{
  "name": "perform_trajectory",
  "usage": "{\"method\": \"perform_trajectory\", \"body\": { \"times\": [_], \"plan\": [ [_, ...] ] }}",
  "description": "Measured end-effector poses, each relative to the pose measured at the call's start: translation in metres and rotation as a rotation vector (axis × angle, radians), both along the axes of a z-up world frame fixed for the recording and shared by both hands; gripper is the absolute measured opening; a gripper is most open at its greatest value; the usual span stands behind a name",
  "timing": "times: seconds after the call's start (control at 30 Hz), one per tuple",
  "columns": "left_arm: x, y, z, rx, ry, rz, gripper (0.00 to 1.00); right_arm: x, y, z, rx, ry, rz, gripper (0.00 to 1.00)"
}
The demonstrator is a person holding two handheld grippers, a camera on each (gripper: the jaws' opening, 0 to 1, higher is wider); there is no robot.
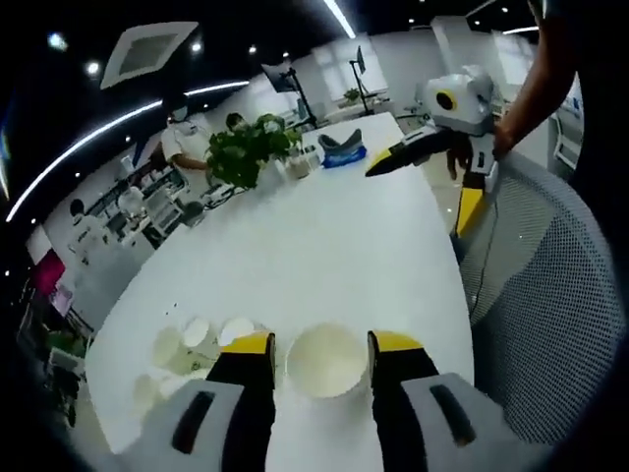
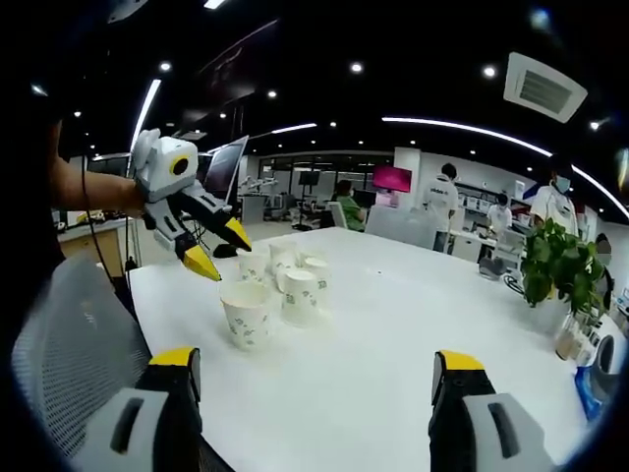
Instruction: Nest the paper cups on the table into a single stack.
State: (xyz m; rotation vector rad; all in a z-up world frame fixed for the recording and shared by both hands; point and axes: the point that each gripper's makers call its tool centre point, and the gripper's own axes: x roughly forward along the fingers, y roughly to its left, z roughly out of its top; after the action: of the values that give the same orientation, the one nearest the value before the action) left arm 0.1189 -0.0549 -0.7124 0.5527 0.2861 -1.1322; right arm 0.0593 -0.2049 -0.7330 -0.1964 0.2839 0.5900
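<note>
The left claw (image 1: 322, 356) stands open around a paper cup (image 1: 326, 361) on the white bench (image 1: 324, 246), more cups (image 1: 197, 339) just left of it. The right claw (image 2: 313, 372) hangs wide open, empty, cups (image 2: 280, 285) ahead. Their green print is too small to read.

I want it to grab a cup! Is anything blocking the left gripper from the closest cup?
Nothing visible does. The left gripper is open, and the closest cup sits right between its jaws. The other cups stand off to one side on the white table.

Open office, ceiling light strips (image 2: 462, 128), mesh chair (image 1: 550, 295).
</note>
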Motion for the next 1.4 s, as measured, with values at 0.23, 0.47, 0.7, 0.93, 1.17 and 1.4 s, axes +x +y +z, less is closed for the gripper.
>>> {"method": "perform_trajectory", "body": {
  "times": [0.23,0.47,0.7,0.93,1.17,1.4],
  "plan": [
    [0.027,0.031,0.017,-0.149,0.035,0.114,0.48,0.0,0.0,0.0,0.005,0.0,0.002,1.0],
    [0.052,0.063,0.017,-0.208,0.056,0.194,0.51,-0.001,0.001,0.0,0.001,0.001,0.005,1.0],
    [0.077,0.086,0.004,-0.163,0.059,0.267,0.51,0.0,0.0,0.0,0.002,0.0,-0.001,1.0],
    [0.095,0.099,-0.012,-0.151,0.093,0.3,0.42,0.001,-0.002,0.001,0.001,-0.002,-0.01,1.0],
    [0.116,0.112,-0.035,-0.104,0.113,0.333,0.3,0.0,0.0,-0.001,-0.025,-0.006,0.002,0.99],
    [0.122,0.111,-0.049,-0.038,0.123,0.33,0.19,0.0,-0.002,-0.001,-0.023,-0.004,-0.005,0.99]
  ]
}}
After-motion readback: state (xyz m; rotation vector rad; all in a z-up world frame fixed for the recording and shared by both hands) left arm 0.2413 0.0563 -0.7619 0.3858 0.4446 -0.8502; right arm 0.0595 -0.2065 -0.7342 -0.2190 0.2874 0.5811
